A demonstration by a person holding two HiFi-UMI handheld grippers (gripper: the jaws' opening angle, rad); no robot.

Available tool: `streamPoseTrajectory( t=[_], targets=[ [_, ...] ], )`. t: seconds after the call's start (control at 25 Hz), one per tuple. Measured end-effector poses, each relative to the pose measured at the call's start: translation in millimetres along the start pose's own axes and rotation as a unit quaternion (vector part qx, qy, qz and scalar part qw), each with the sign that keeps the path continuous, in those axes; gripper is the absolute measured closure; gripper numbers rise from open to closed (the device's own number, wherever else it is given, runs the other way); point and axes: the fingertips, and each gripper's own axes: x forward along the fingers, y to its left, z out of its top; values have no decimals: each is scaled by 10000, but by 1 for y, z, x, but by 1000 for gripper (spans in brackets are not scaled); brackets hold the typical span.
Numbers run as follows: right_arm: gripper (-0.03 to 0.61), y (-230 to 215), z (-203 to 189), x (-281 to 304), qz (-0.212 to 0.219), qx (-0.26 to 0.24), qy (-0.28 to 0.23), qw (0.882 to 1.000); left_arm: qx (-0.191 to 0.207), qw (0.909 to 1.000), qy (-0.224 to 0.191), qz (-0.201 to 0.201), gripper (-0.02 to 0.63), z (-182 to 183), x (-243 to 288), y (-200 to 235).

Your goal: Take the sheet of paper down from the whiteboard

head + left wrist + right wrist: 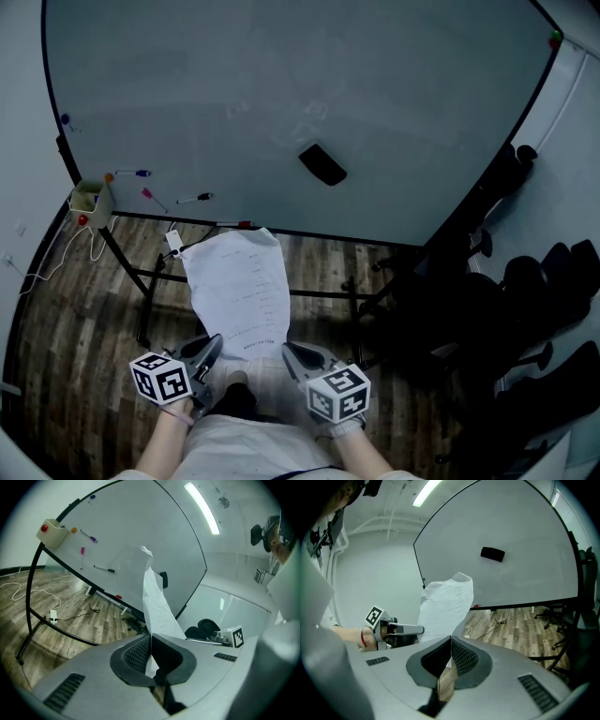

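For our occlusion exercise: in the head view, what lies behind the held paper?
Wood floor and the stand's black rail show on both sides of the paper; the stretch directly behind it is covered.

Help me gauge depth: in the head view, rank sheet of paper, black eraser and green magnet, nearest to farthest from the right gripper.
1. Sheet of paper: in the right gripper.
2. Black eraser: whiteboard centre.
3. Green magnet: its top-right corner.
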Motion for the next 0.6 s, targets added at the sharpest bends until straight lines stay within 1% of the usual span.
streamPoseTrajectory(
  t=[0.2,0.4,0.6],
  targets=[
    [559,-1,3,5,28,-20,1,10000,-1,10000,-19,10,598,4,1,4],
    [560,-9,7,9,16,-6,-47,10000,-196,9996,-136,-147,598,9,8,4],
    [560,-16,5,9,1,8,-71,10000,-196,9995,-126,-223,598,6,14,3]
  ],
)
